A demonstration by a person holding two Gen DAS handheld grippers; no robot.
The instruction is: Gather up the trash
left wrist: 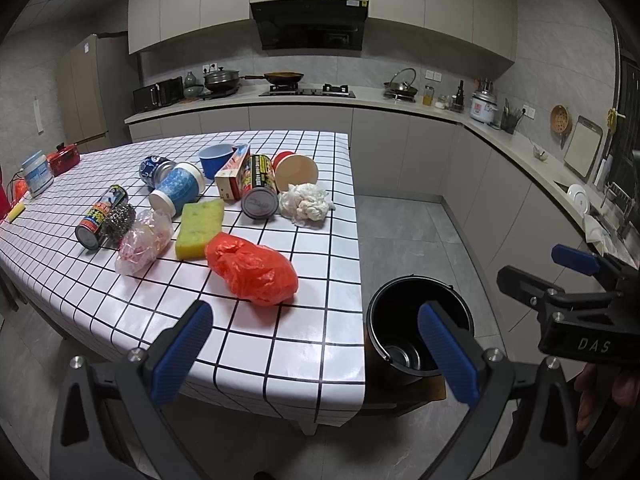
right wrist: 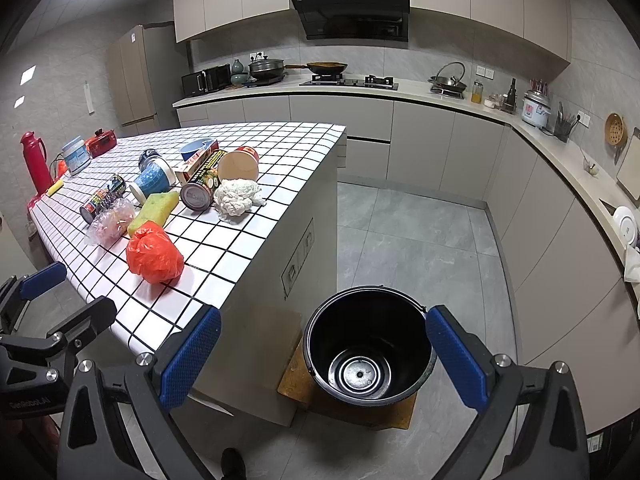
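Both tongs agape, empty-handed.

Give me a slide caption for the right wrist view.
Open right hand-held gripper above an empty black bucket, trash including a red plastic bag waiting on the checkered table.

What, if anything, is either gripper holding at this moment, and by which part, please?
Nothing is held. The left gripper and the right gripper are both open with nothing between their fingers; the trash lies on the table and the black bucket is empty.
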